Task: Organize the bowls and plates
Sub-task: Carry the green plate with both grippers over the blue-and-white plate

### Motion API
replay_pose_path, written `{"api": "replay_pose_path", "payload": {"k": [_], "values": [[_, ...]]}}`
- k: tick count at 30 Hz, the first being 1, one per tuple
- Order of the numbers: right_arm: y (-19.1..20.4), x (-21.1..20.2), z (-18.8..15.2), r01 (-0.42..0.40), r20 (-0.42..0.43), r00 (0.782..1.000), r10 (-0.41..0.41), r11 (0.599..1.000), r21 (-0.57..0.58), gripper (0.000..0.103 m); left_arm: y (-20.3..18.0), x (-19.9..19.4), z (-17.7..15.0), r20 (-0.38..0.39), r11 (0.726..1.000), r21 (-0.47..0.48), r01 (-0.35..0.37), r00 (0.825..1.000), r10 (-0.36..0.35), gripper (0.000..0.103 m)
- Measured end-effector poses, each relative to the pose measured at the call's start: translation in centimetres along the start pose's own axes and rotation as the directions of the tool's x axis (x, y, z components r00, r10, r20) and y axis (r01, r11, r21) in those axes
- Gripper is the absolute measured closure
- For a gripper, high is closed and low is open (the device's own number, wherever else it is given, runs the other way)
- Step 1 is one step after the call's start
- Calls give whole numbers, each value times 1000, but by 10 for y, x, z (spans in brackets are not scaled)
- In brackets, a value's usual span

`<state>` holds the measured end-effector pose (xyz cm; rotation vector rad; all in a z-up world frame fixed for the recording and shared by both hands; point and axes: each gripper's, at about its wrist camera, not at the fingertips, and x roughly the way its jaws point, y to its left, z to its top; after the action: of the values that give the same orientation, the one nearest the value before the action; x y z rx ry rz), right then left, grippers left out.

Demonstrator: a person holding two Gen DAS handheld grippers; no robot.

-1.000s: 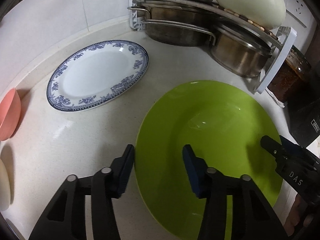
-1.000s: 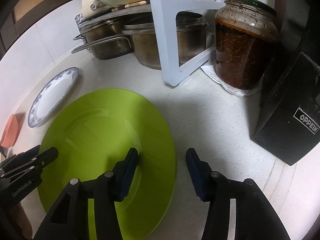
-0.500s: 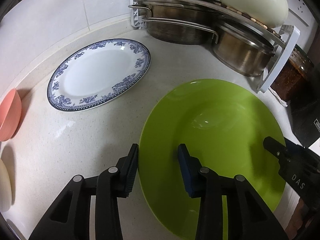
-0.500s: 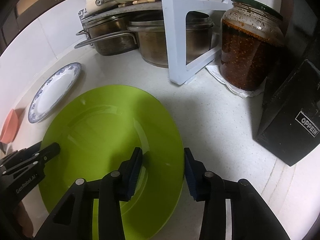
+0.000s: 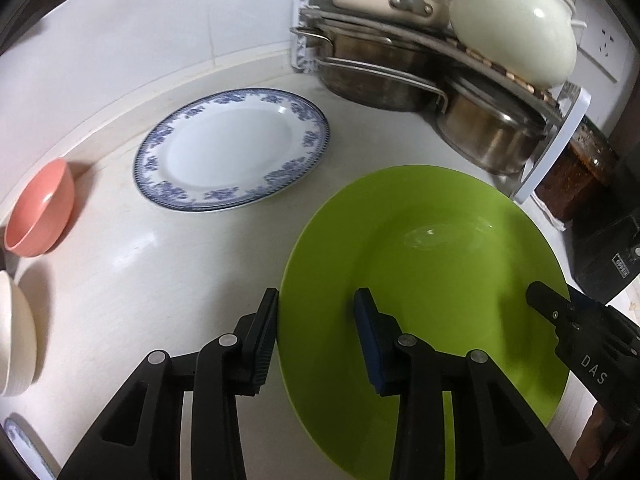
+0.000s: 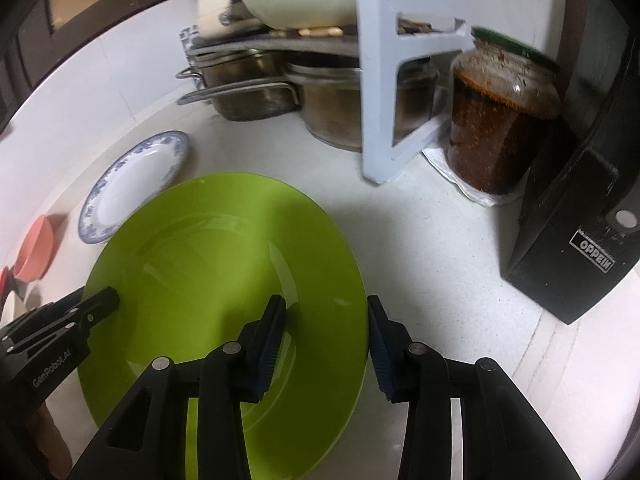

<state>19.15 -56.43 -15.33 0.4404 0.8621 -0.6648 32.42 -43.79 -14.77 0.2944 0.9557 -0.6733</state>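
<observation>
Dim, warm indoor light falls from above. Soft glare marks the green plate (image 5: 432,236) and the tabletop (image 5: 136,248). The pot rack (image 6: 392,92) is motion-blurred. Fisheye bending curves the edges; the corners go black.

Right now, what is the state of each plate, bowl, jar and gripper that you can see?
green plate: upright on the counter, empty, its rim between the fingers of both grippers.
blue-patterned plate: flat on the counter, empty, untouched.
pink bowl: tilted on its side, empty.
cream bowl: on its side, partly cut off.
glass jar: upright, lidded, full.
left gripper: open.
right gripper: open.
</observation>
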Motion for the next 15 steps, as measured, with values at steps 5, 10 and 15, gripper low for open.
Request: {"api": "replay_pose_path", "payload": {"k": [5,10,15], "values": [[15,-17,-2,-22,18,1000,23,999,-26,62,17,-25,-8,35,999,-31,-21,999,22,66],[35,-33,-6,-54,27,998,56,997,-62,62,36,-48,-19,60,996,-71,-44,997,49,67],[57,-48,-12,-81,35,996,85,991,-107,62,59,-72,-33,78,990,-122,-70,994,80,67]]}}
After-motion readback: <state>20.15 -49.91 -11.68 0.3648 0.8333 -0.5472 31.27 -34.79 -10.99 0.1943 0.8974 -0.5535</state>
